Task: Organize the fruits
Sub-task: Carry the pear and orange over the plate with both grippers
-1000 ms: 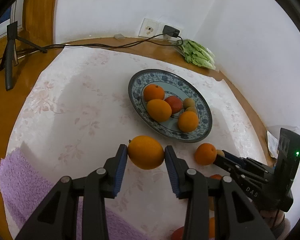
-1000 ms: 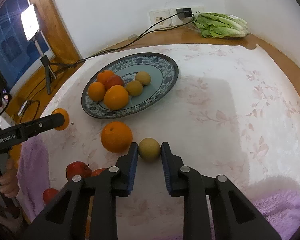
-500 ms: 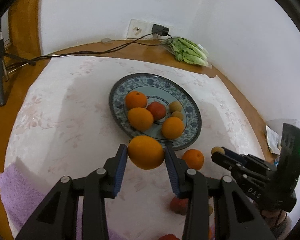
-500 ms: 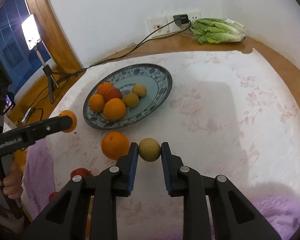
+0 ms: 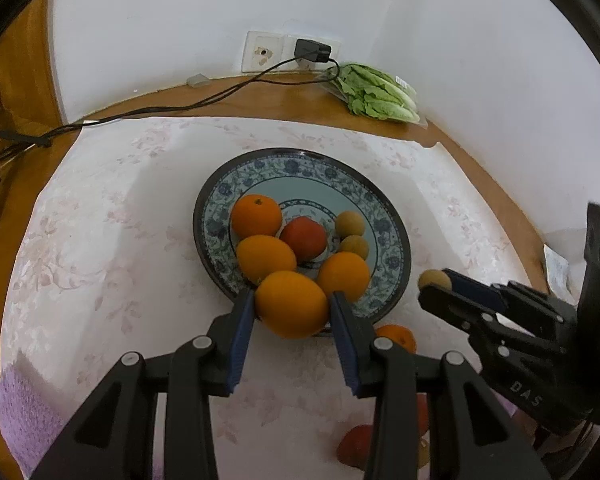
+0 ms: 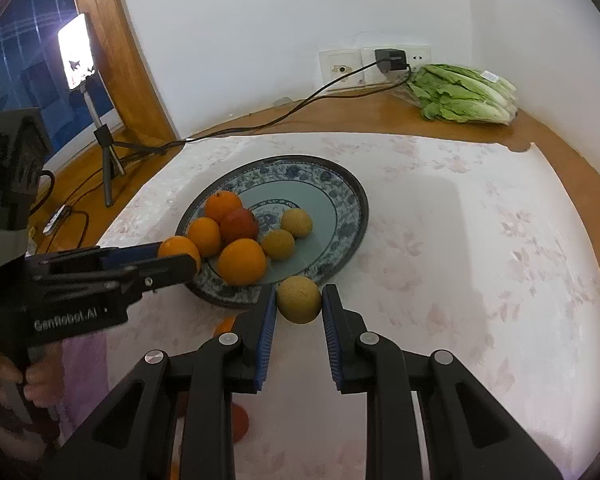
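In the last second you have carried both fruits up to the plate [image 5: 396, 240], your left gripper [image 5: 292, 312] gripping the orange [image 5: 291, 304] at its near rim and your right gripper [image 6: 299, 304] clamping the small yellow-brown fruit [image 6: 299, 299] just short of it, so both releases look close.

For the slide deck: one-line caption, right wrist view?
Right gripper holds a yellow-brown fruit near the plate; left gripper brings an orange.

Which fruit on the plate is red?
The red fruit at the centre of the plate; the others are three oranges and two small yellow-brown fruits.
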Available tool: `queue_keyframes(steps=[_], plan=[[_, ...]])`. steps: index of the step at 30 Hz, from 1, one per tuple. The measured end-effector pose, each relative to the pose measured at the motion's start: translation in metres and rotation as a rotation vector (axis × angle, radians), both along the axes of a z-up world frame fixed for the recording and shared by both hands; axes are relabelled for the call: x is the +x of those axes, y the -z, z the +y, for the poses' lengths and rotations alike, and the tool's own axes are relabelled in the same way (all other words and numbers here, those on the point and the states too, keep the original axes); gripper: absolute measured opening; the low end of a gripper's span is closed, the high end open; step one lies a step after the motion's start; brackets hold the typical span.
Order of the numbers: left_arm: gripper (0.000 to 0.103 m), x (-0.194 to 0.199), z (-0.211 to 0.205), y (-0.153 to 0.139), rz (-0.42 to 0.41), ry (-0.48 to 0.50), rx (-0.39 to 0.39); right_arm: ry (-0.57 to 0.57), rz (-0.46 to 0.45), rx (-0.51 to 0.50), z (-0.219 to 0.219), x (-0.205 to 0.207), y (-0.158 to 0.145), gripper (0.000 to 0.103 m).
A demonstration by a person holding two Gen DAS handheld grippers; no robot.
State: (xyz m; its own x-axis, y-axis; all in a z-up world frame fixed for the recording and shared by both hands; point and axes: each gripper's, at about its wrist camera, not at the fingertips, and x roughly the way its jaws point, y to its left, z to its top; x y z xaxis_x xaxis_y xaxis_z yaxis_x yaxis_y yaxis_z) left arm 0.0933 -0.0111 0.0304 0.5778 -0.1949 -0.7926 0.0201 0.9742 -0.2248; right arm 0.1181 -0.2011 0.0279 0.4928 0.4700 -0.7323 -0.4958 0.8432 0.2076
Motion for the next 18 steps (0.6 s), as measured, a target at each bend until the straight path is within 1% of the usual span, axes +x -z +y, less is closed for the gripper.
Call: queue_keyframes(steps=[7,12,15,18], plan=[[0.04,0.004,-0.006,0.005,-0.011,0.031,0.016,-0.026,-0.015,-0.004,0.012,0.012,0.002,0.024],[0.04,0.009,-0.009,0.011,-0.016,0.03,0.037,-0.032,-0.002,-0.021,0.017,0.017,0.007,0.024],[0.04,0.013,-0.005,0.012,-0.011,0.025,0.028,-0.031,-0.002,-0.025,0.018,0.02,0.008,0.024],[0.04,0.016,-0.003,0.013,-0.022,0.016,0.036,-0.025,-0.006,-0.027,0.018,0.021,0.011,0.024]])
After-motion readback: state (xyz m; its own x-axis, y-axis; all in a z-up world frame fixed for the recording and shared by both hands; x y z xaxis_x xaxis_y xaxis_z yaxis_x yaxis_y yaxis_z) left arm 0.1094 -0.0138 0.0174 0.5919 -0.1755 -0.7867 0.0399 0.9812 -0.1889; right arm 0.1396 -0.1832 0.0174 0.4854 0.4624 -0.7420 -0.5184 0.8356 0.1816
